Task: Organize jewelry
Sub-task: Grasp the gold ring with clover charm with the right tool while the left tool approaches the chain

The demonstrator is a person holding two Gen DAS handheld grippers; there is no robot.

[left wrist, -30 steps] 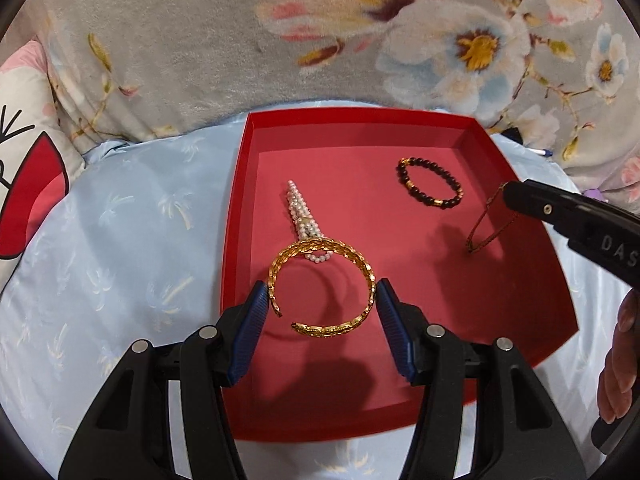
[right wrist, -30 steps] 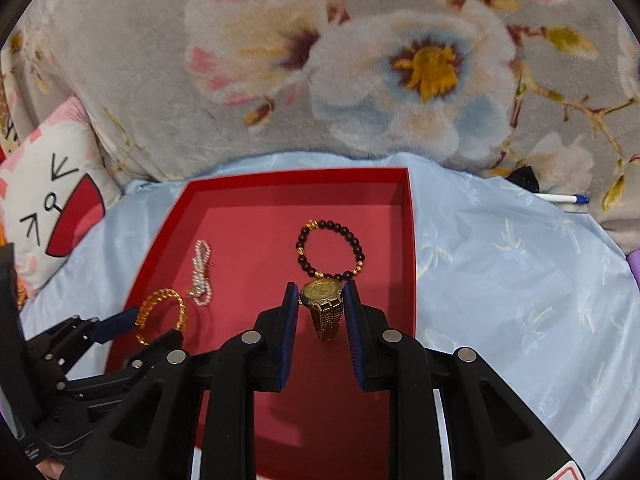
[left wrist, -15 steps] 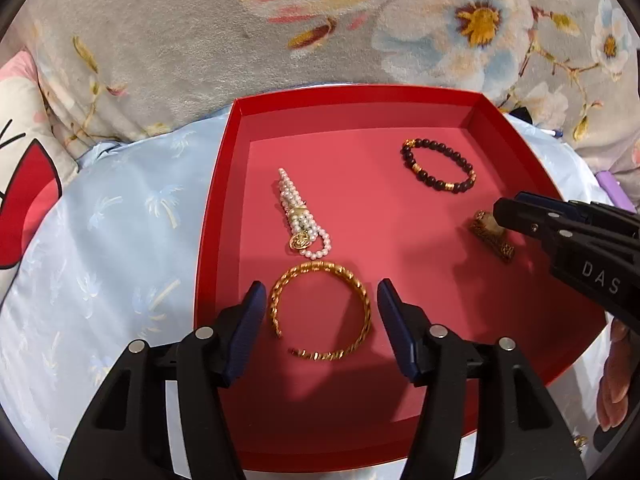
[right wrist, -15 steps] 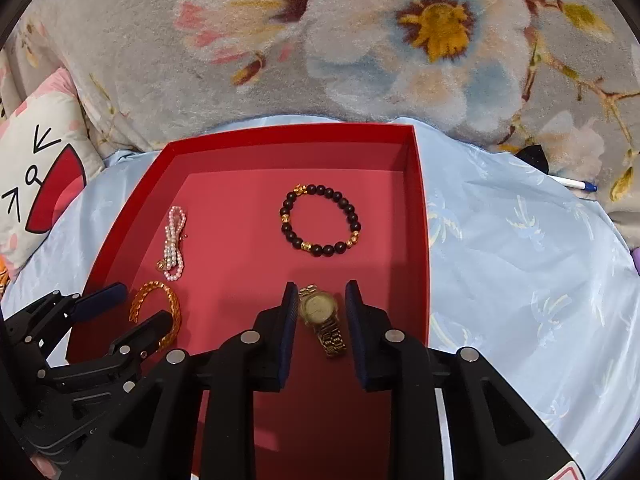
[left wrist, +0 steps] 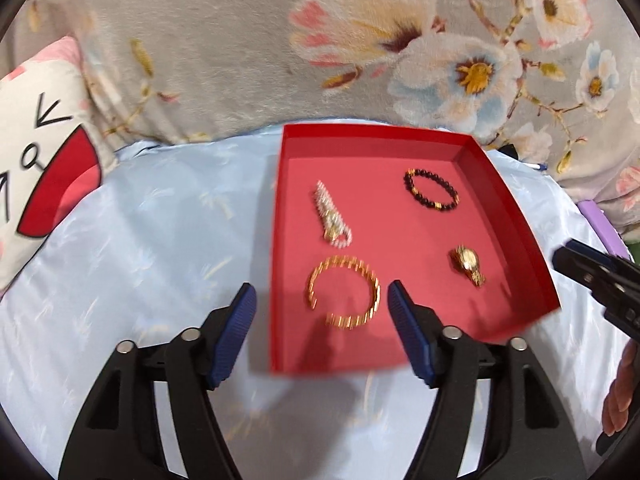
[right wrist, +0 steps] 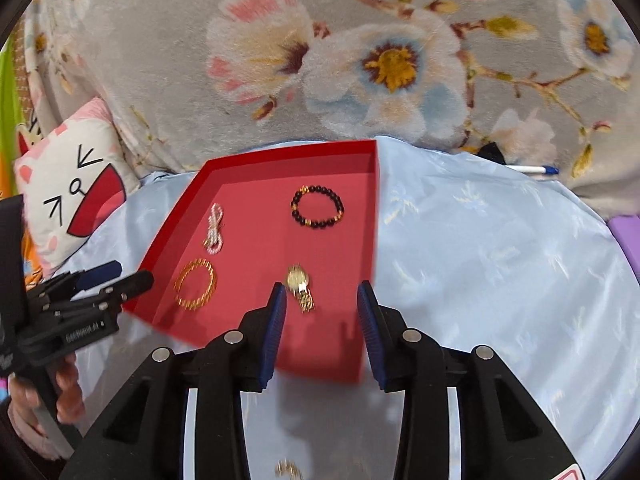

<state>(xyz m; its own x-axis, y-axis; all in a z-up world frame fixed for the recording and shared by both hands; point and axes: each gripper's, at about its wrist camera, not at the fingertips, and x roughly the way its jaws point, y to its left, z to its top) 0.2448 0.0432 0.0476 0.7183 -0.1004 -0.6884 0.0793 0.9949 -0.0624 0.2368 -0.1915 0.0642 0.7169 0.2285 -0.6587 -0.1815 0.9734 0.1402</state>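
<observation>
1. A shallow red rectangular cardboard tray [left wrist: 516, 216] sits on a pale blue satin cloth [left wrist: 132, 240], with a grey floral plush blanket [left wrist: 224, 48] behind it.
2. Four pieces of jewelry lie apart on the tray floor: a gold open-cuff chain bangle [left wrist: 344, 298], a folded white pearl strand with a gold clasp [left wrist: 331, 216], a dark round-bead bracelet with gold spacers [left wrist: 431, 196] and a small gold wristwatch with a metal link band [left wrist: 466, 264].
3. The left gripper [left wrist: 322, 330] is empty. Its blue-ribbed jaws are opening and hold nothing, with one finger over the cloth and the other over the tray.
4. The bangle lies flat just ahead of the left gripper, roughly centred in the gap. Its open ends face the near left, and nothing touches it.
5. The right gripper [right wrist: 322, 330] is also empty and its jaws are opening.
6. The watch [right wrist: 299, 284] lies just ahead of the right gripper, closer to its left finger. The band runs toward the camera, roughly in line with the jaws.
7. All four pieces seem placed. What could be another small gold piece [right wrist: 289, 470] shows blurred at the bottom edge of the right wrist view, below the right gripper, so that hand is the nearer one to it. What it is cannot be told.
</observation>
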